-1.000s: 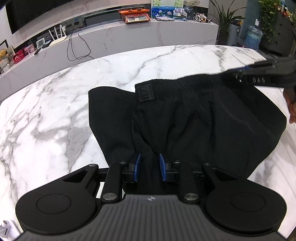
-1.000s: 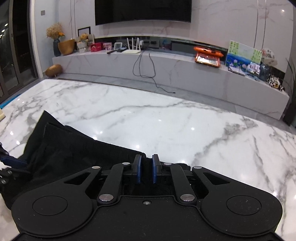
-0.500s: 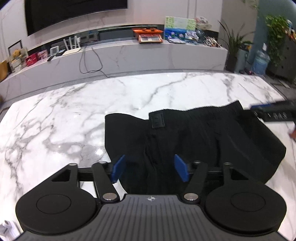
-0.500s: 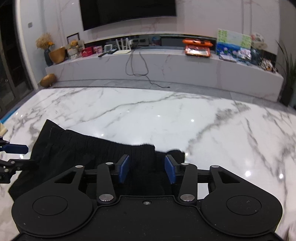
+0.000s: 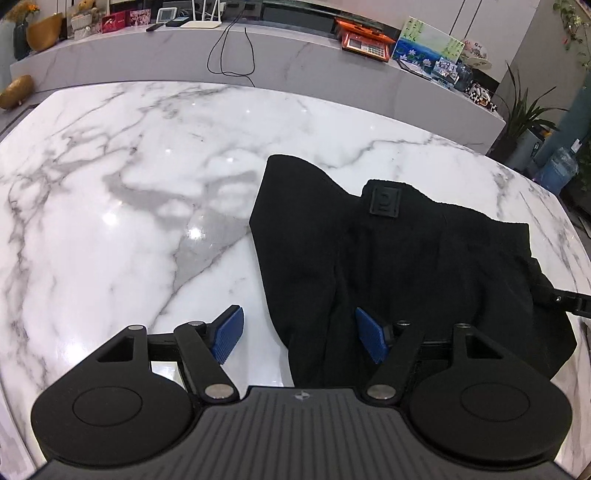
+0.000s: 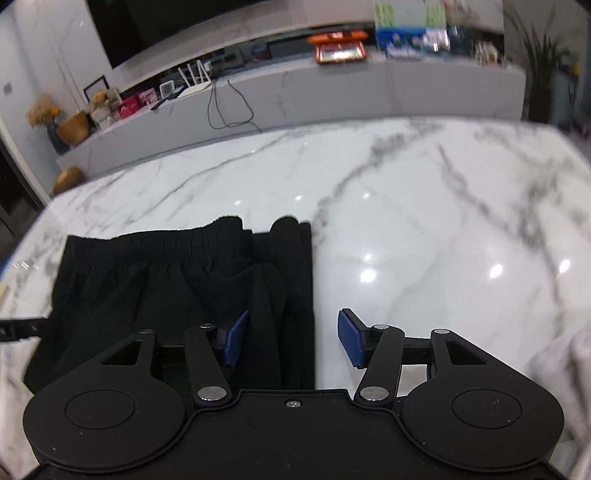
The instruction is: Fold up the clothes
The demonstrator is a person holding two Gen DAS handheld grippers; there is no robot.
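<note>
Black shorts (image 5: 406,266) lie folded on a white, grey-veined marble desk (image 5: 129,221), their gathered elastic waistband (image 6: 155,243) along the far edge and a small square label (image 5: 384,199) at the waistband as seen from the left wrist view. Left tongs (image 5: 299,338): jaws spread; one blue pad (image 5: 229,334) stands over bare marble beside the garment's left edge, the other over the black cloth, neither pressing on it. Right tongs (image 6: 290,339): jaws opening; the garment's right edge lies between them, one blue pad (image 6: 352,341) over bare marble and the other over the fabric, with no pinch on the cloth visible. In the left wrist view a black part of the right tool (image 5: 569,299) enters from the right margin at the shorts' right side; in the right wrist view a black part of the left tool (image 6: 22,326) enters from the left margin at the shorts' left side. Background: a long marble ledge (image 5: 295,55) carrying a white router (image 5: 201,24), a dangling black cable (image 5: 231,55), an orange device (image 5: 364,42), and a painted picture (image 5: 428,46); potted plant (image 5: 524,110) and water bottle (image 5: 554,170) at right. The right wrist view is somewhat blurred.
</note>
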